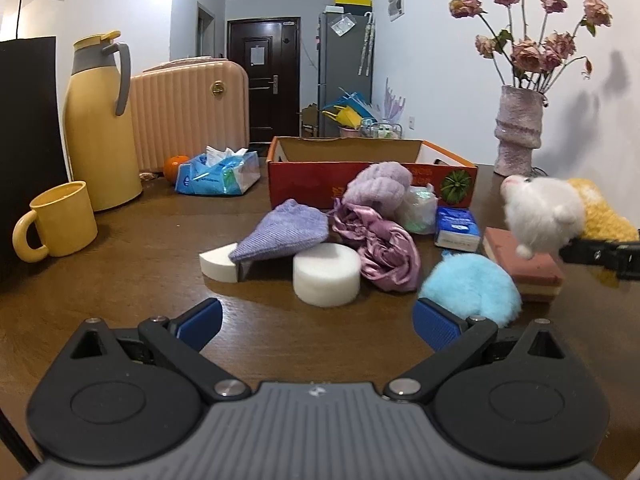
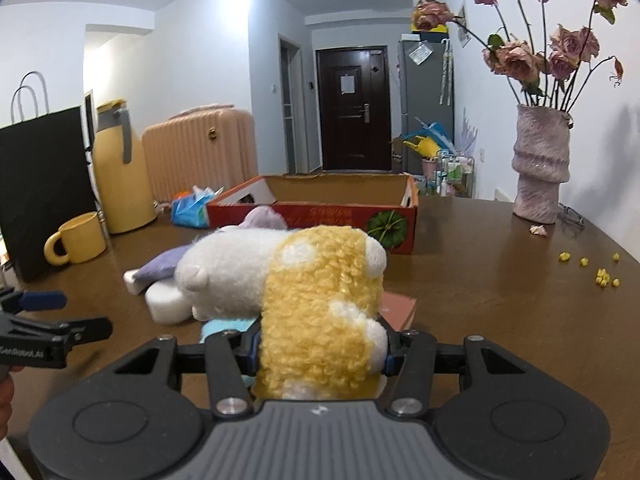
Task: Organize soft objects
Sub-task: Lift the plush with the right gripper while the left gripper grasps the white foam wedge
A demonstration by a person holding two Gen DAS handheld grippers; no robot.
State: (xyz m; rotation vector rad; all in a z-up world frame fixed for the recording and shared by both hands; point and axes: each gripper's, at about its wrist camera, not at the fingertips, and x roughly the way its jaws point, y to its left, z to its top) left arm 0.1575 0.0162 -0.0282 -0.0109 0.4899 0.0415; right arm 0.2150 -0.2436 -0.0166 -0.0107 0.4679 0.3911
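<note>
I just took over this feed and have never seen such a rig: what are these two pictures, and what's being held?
Each picture comes from a camera riding on hand-held tongs, looking along its fingers. In the left view, the left tongs hang open over the brown table, facing a pile of soft things: a white foam puck, pink satin cloth and a blue pompom. Behind stands an open red box. In the right view, the right tongs squeeze a yellow-and-white plush toy.
</note>
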